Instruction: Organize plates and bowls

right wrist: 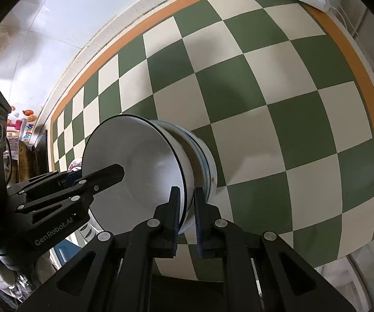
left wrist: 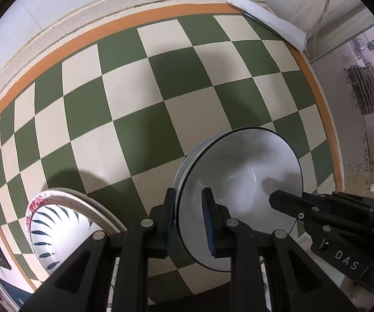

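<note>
A white bowl (left wrist: pixel 241 182) with a thin dark rim is nested in other bowls and held on edge over the green-and-cream checked cloth (left wrist: pixel 140 91). My left gripper (left wrist: pixel 191 218) is shut on its near rim. My right gripper (right wrist: pixel 187 208) is shut on the opposite rim of the same bowl (right wrist: pixel 137 171); the bowls under it (right wrist: pixel 202 161) show a blue line. In the left wrist view the right gripper's finger (left wrist: pixel 285 200) reaches over the bowl from the right. A stack of plates with a leaf-patterned plate (left wrist: pixel 57 223) on top lies at the lower left.
The checked cloth has an orange border (left wrist: pixel 57 59) and runs to a white wall. A folded white cloth (left wrist: pixel 267 18) lies at the far right corner. A wire rack (left wrist: pixel 369 91) stands off the table to the right. Colourful clutter (right wrist: pixel 20 127) shows at the left.
</note>
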Demonstrator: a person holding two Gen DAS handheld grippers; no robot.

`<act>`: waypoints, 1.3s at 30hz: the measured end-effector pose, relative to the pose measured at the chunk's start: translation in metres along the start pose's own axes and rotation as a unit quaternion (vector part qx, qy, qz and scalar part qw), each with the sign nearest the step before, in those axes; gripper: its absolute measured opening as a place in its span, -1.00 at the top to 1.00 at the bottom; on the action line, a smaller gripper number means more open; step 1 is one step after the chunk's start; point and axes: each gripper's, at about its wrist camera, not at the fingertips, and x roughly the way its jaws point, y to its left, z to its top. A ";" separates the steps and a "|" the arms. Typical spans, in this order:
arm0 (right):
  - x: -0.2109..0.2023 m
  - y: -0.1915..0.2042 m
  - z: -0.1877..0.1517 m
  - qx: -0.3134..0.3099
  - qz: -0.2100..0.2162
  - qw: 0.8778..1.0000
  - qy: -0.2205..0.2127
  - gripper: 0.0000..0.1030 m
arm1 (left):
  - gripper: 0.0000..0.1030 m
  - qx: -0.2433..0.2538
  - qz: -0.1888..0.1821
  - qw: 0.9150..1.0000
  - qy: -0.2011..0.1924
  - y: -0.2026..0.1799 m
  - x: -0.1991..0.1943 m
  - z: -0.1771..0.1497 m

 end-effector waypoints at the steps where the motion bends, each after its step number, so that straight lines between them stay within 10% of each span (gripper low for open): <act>1: 0.000 0.001 0.001 -0.001 -0.002 1.000 0.001 0.77 | 0.66 0.002 0.002 1.000 0.000 -0.001 0.000 0.000; 29: -0.008 0.006 0.004 -0.006 -0.025 1.000 0.003 0.70 | 0.60 0.000 0.012 1.000 0.010 -0.004 -0.003 -0.003; 39: -0.052 0.023 -0.022 -0.019 -0.049 0.997 -0.051 0.69 | 0.60 0.025 0.018 0.999 -0.042 -0.011 -0.053 -0.025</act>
